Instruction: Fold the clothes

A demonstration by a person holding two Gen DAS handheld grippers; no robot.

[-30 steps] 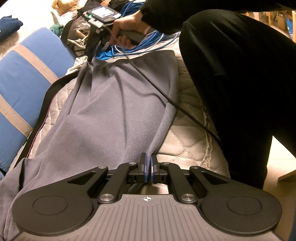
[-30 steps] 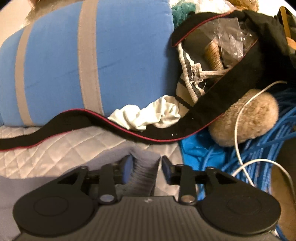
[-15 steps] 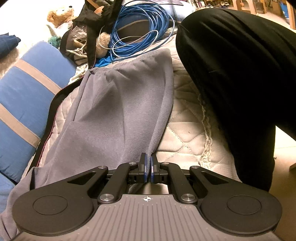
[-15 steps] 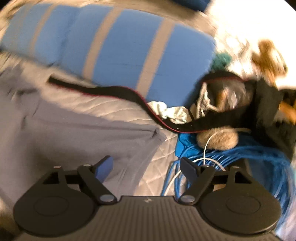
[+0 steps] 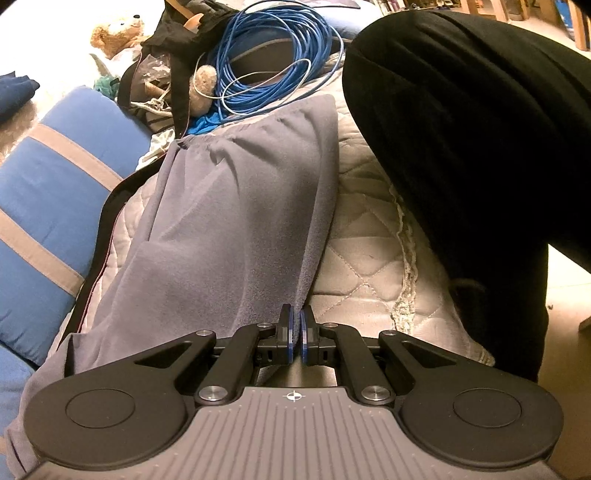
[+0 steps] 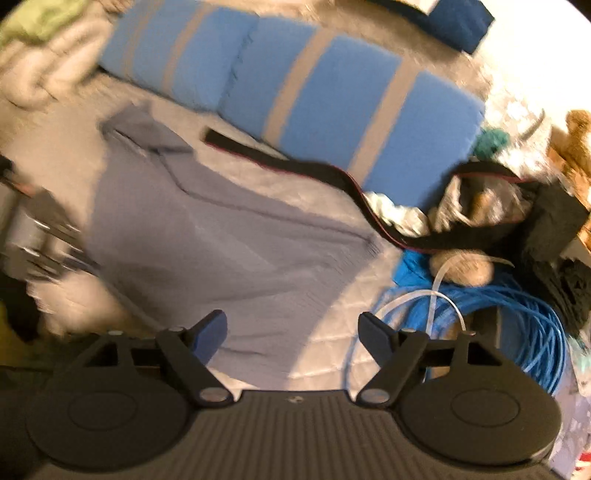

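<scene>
Grey fabric fills most of both views: a grey garment lies spread lengthwise on a quilted mattress, between a blue cushion with tan stripes on one side and the person's black-clad leg on the other. The left gripper points down at a slant over the near end of the cloth, its blue-padded jaws pressed together on the garment's edge, which rises in a taut ridge from the mattress up into the pads. The right gripper hangs above the mattress, tilted downward, its jaws spread wide after just opening, with nothing between them; the grey garment lies below it, untouched. That view is smeared with motion blur. The garment looks like soft fleece, mostly smooth, with shallow gathers at the far end near a coil of blue cable and one long fold running down its side. A black strap with a red edge lies along the cushion just beside the cloth. A teddy bear sits in the clutter beyond.
</scene>
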